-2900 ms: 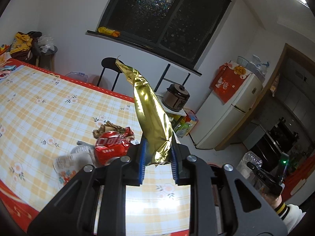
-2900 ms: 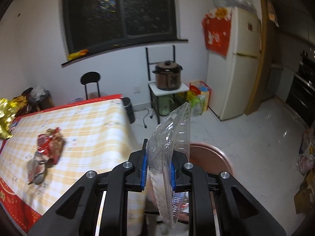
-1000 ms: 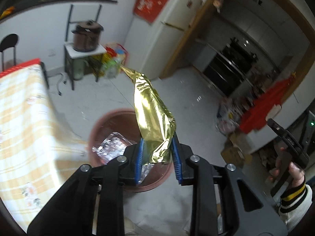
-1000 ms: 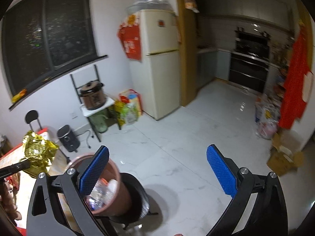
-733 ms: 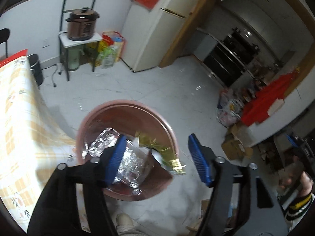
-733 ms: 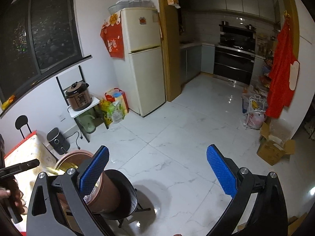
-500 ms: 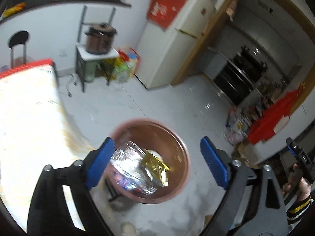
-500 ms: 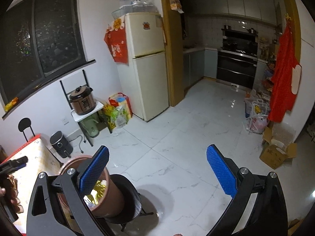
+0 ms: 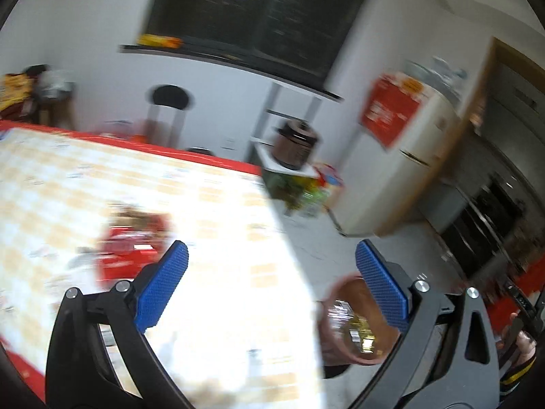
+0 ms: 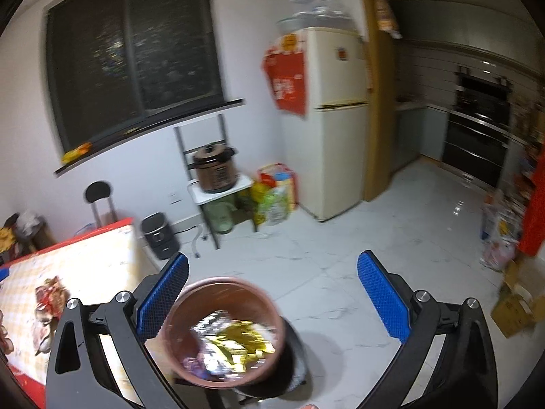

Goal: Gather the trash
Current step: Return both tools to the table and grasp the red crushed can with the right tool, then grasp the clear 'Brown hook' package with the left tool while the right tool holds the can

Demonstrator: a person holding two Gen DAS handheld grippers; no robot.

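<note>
left gripper (image 9: 270, 284): jaws opening wide, nothing between them
red wrappers (image 9: 131, 250): on the checked table (image 9: 211, 204)
brown bin (image 9: 354, 320): just right of table, gold foil (image 9: 361, 332) inside

The floor (image 10: 357, 259) is glossy pale tile with faint marble veining, mirroring the lights. Crumpled gold foil (image 10: 245, 339) — shiny and creased — lies with clear crinkled plastic (image 10: 211, 327) in a smooth brown plastic bin (image 10: 190, 310). The tabletop (image 9: 211, 211) wears a smooth checked cover with a red edge. Each hand-held gripper — left (image 9: 270, 283), right (image 10: 272, 294) — has matt black plastic arms, rough dimpled blue pads (image 10: 381, 298) and bright metal screws (image 10: 421, 295). The fridge (image 10: 337, 156) looks smooth, cream-enamelled.
</note>
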